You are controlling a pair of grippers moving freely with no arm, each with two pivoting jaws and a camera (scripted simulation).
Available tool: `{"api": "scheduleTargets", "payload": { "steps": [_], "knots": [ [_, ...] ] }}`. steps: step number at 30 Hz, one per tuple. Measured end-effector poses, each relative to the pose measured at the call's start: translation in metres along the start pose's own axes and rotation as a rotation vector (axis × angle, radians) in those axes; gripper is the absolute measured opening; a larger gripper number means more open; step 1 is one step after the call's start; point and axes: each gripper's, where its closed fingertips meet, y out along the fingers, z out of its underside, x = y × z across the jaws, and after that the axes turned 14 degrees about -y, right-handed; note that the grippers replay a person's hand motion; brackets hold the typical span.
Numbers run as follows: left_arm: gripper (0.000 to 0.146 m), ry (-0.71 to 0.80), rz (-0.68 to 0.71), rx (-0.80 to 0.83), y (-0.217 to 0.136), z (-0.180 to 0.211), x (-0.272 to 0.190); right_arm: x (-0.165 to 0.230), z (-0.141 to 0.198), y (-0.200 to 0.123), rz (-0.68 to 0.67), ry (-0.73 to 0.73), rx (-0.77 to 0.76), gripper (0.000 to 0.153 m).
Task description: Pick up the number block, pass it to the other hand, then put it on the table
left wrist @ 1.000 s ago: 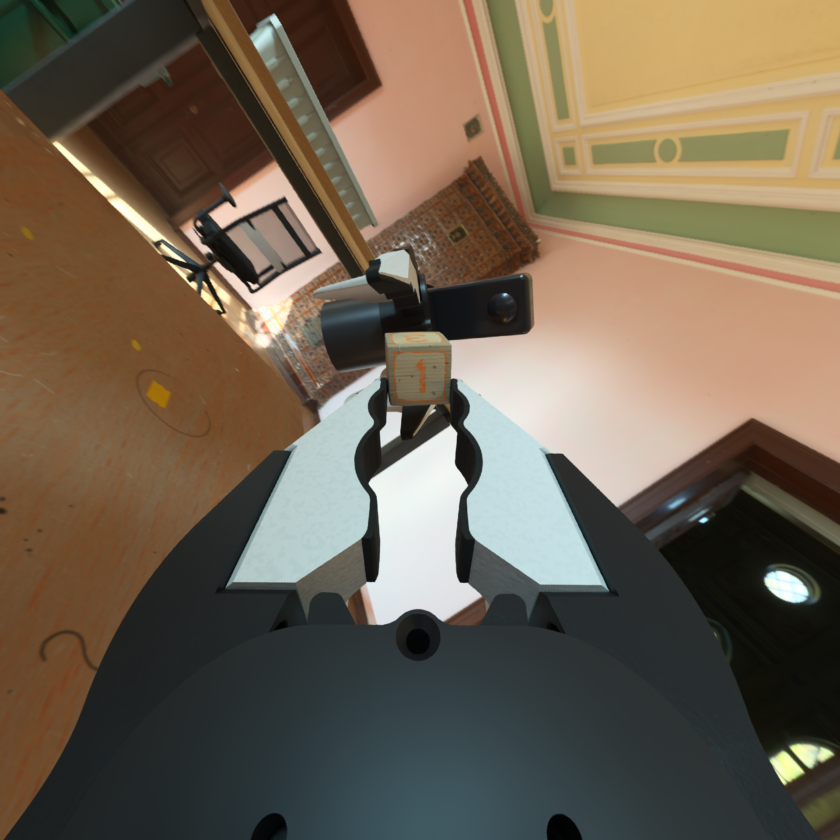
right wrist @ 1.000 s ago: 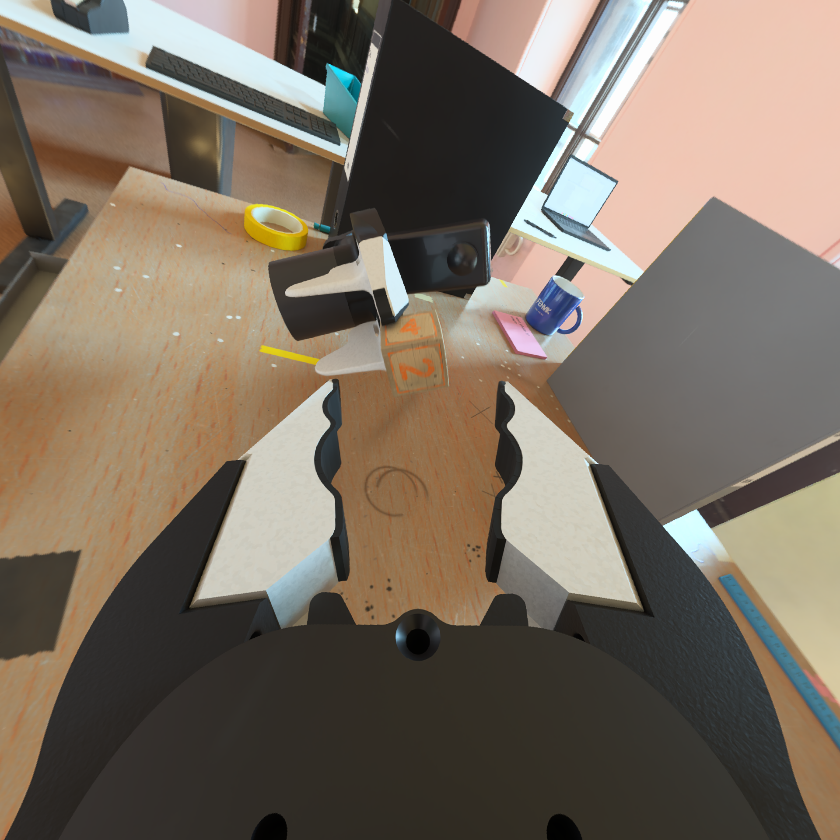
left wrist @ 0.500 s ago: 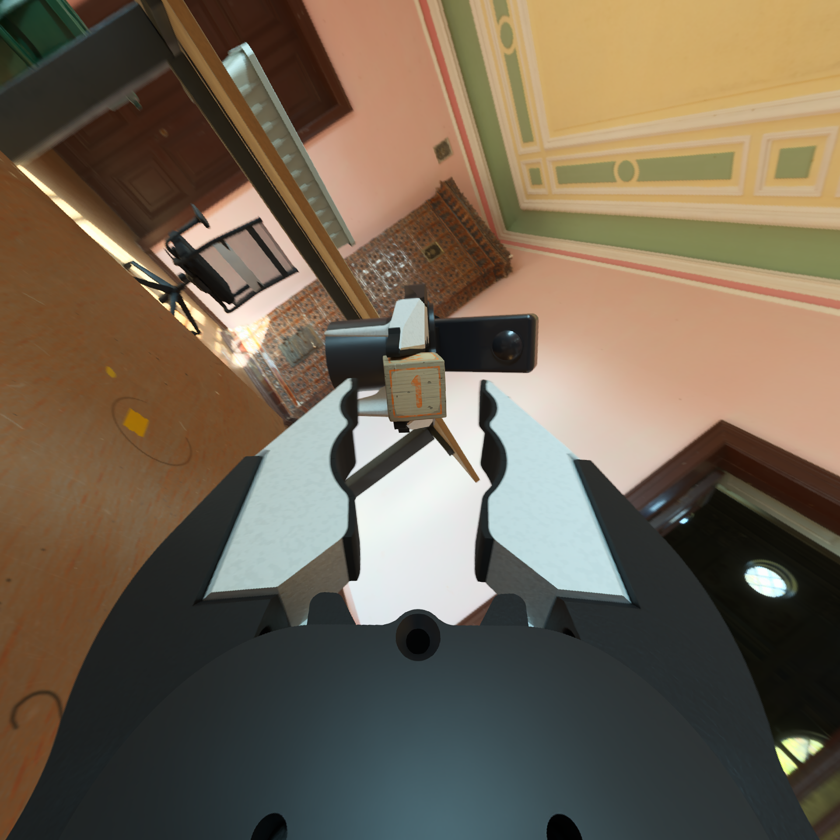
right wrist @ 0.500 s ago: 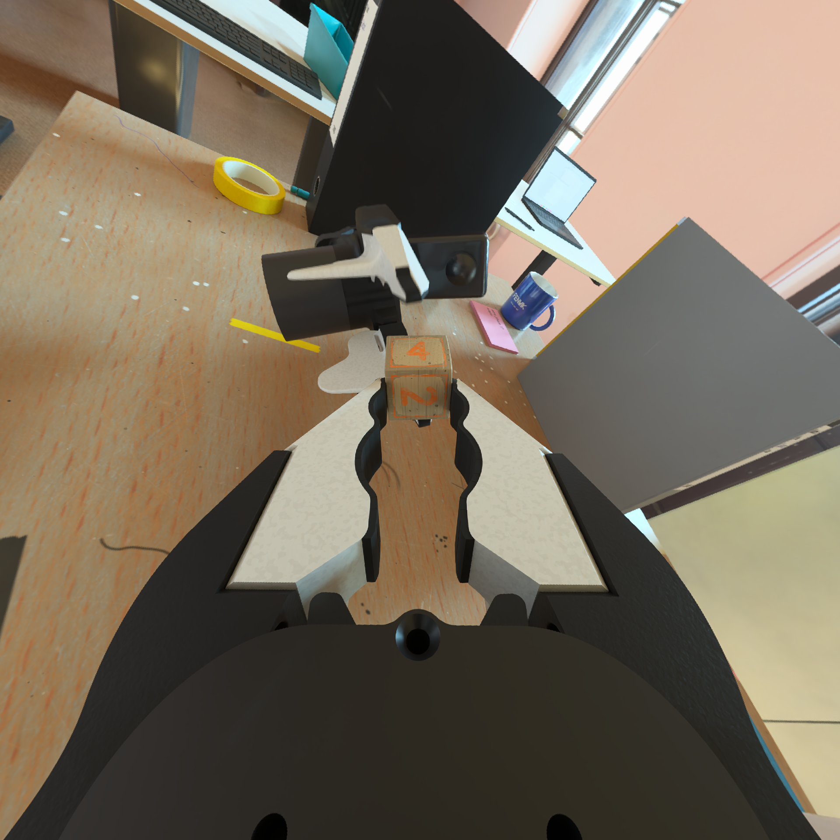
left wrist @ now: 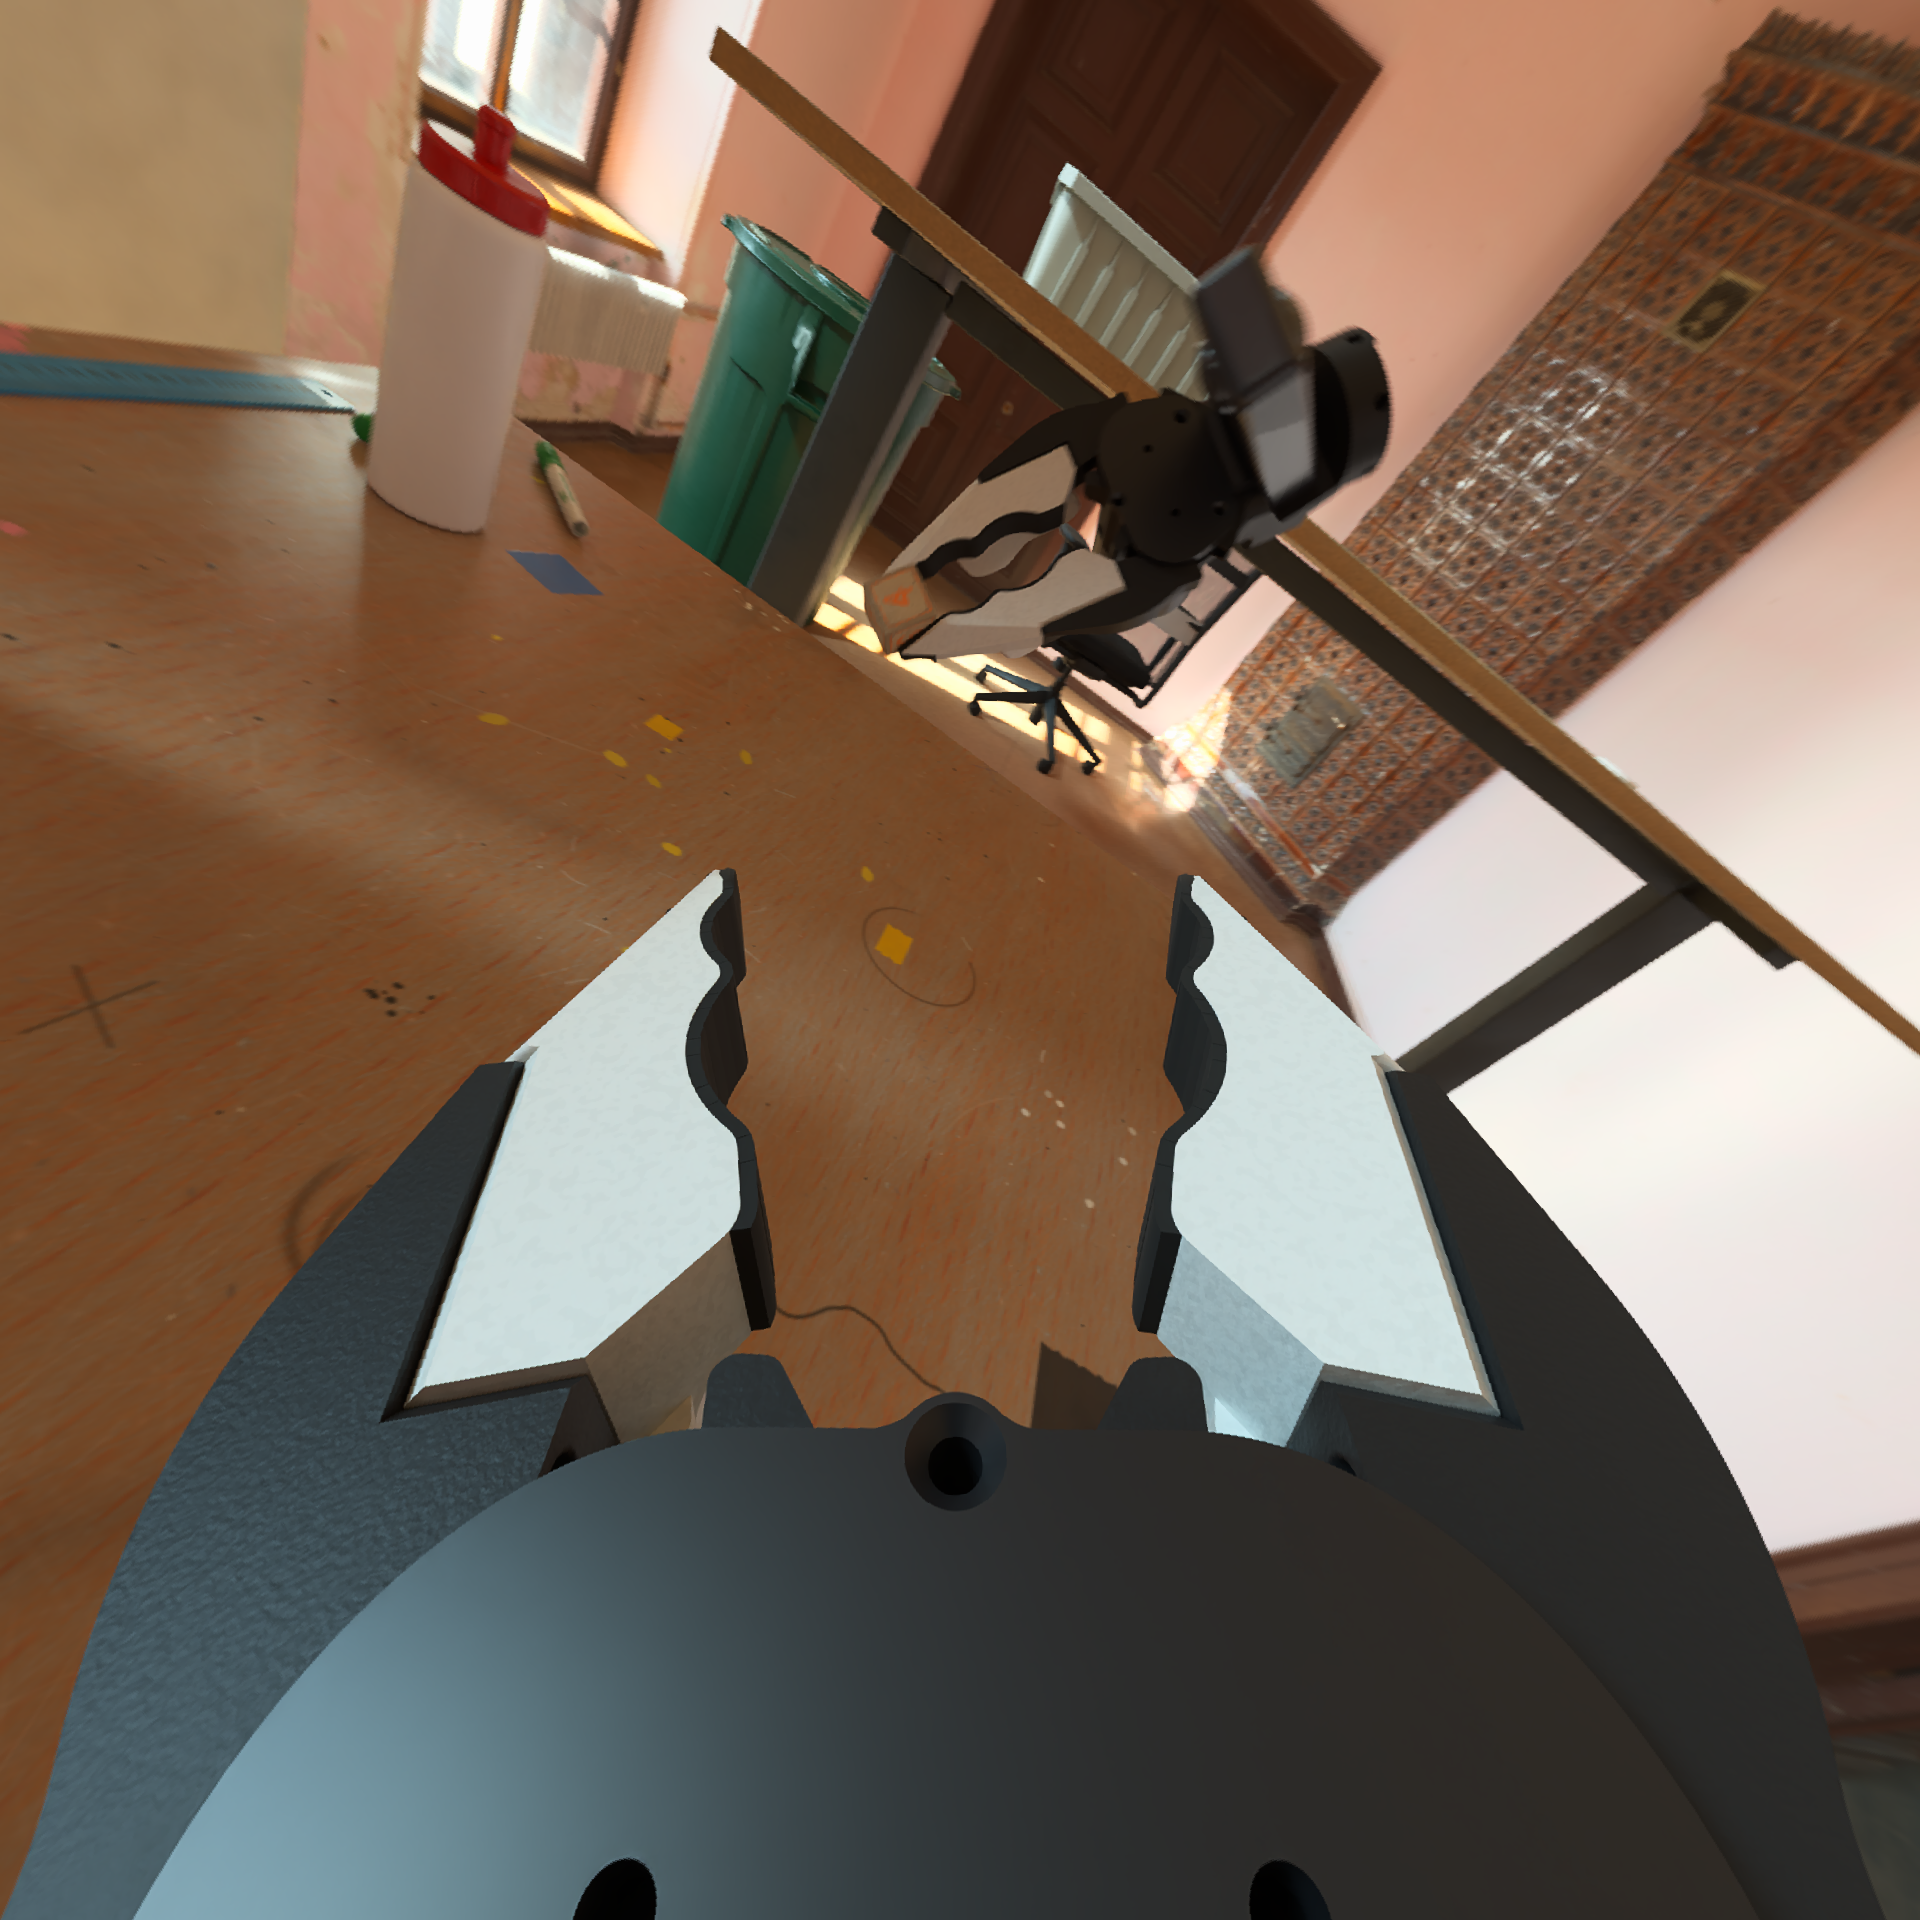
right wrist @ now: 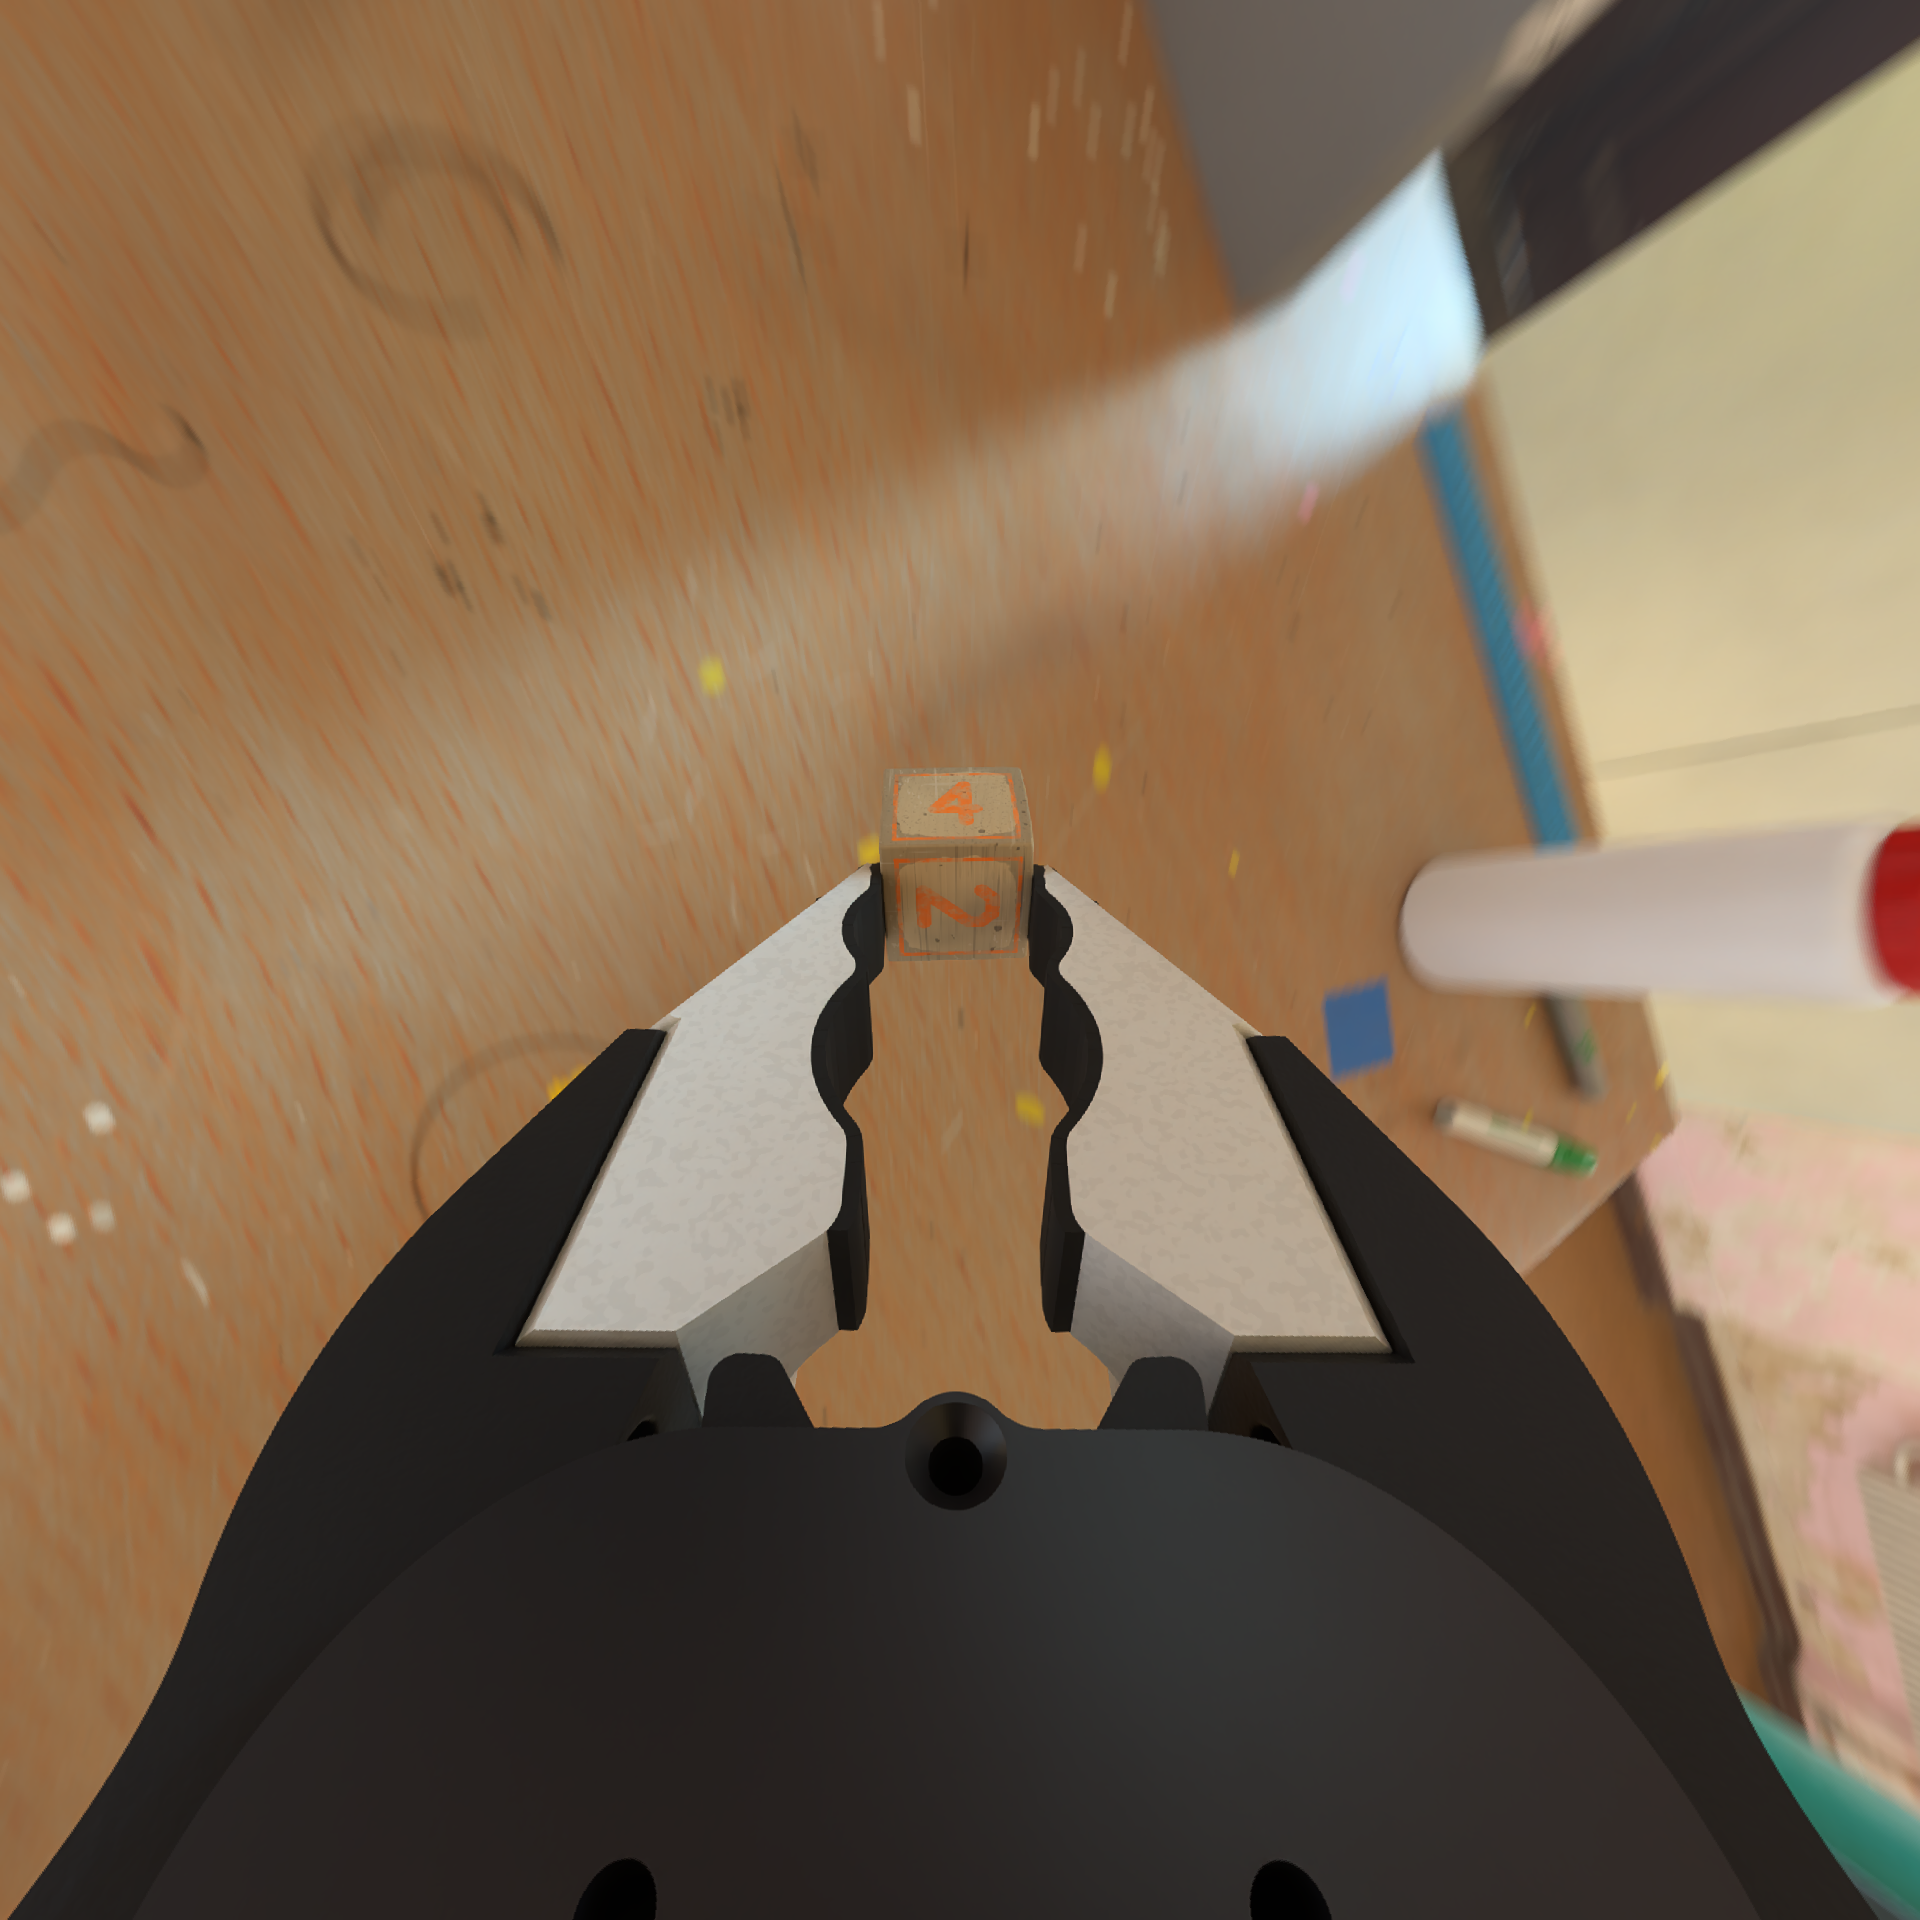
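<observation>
Above the table [right wrist: 312,727], my right gripper [right wrist: 954,894] pinches the block [right wrist: 954,868] at its fingertips, while my left gripper [left wrist: 954,904] hangs spread wide, holding nothing.

The left tool [left wrist: 956,894] is seen with its fingers spread wide and nothing between them, above the wooden bench [left wrist: 312,790]; farther off, the right tool [left wrist: 914,613] is seen closed on the number block [left wrist: 902,608] beyond the bench edge; a white bottle [left wrist: 452,343] with a red cap is stood upright near a green marker [left wrist: 561,501].
</observation>
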Motion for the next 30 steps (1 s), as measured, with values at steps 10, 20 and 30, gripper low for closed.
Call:
{"api": "scheduleTargets", "payload": {
  "steps": [10,20,30],
  "knots": [
    [0.067,0.039,-0.108,-0.024,-0.016,0.002,0.006,0.024,0.112,0.05,-0.315,0.072,0.379,0.027],
    [0.058,0.048,-0.133,0.011,-0.012,0.004,0.012,-0.039,0.138,0.078,-0.168,0.082,0.432,0.027],
    [0.057,0.06,-0.189,0.054,-0.013,0.01,0.021,-0.067,0.159,0.139,-0.275,0.18,0.503,0.027]
  ]
}}
